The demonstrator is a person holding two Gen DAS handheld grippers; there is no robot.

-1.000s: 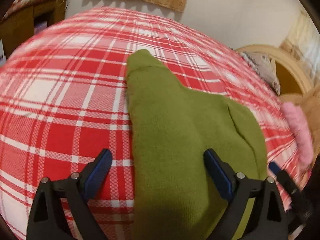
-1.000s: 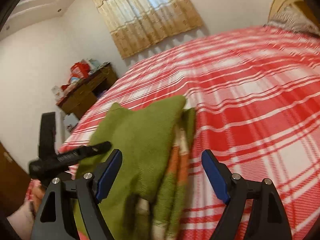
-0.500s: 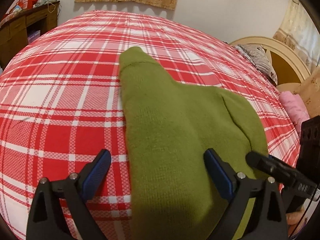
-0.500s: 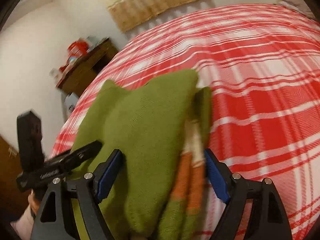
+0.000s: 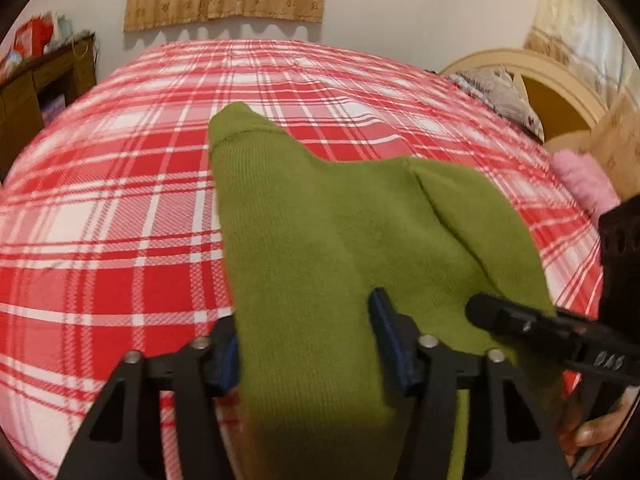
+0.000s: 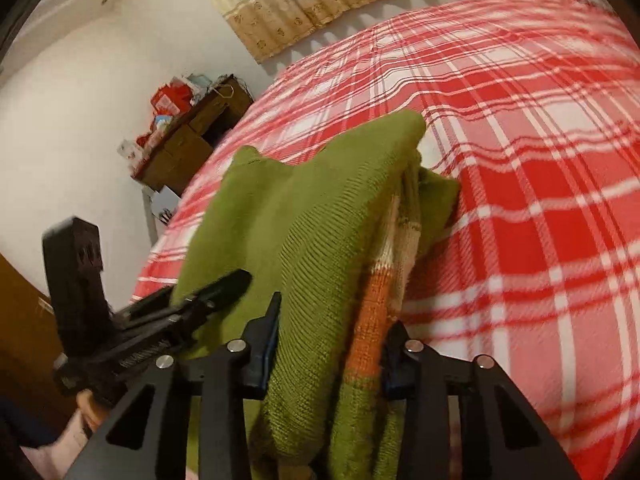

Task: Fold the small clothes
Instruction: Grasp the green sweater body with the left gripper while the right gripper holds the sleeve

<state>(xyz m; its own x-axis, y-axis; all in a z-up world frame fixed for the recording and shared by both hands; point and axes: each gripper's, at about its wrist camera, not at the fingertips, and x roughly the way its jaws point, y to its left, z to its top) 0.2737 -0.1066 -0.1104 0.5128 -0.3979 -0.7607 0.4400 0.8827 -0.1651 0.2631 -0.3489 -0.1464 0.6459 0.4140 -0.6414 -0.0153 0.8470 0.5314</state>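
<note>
A small green knitted sweater (image 5: 320,232) lies on the red plaid bed (image 5: 112,216), one sleeve pointing to the far side. My left gripper (image 5: 304,344) has its jaws closing around the sweater's near edge. In the right wrist view the same sweater (image 6: 304,216) shows an orange and white striped band (image 6: 376,300) along its folded side. My right gripper (image 6: 328,344) has its jaws pressed on that near folded edge. Each gripper shows in the other's view, the right one (image 5: 552,332) and the left one (image 6: 160,320).
A wooden desk (image 6: 188,148) with red items stands at the bed's left side. A beige headboard (image 5: 560,92) and a patterned pillow (image 5: 500,92) are at the right. A pink cloth (image 5: 588,184) lies near the bed's right edge. Curtains hang on the far wall.
Both grippers moved forward over the sweater's near edge, and their jaws narrowed from wide open to closing on the fabric.
</note>
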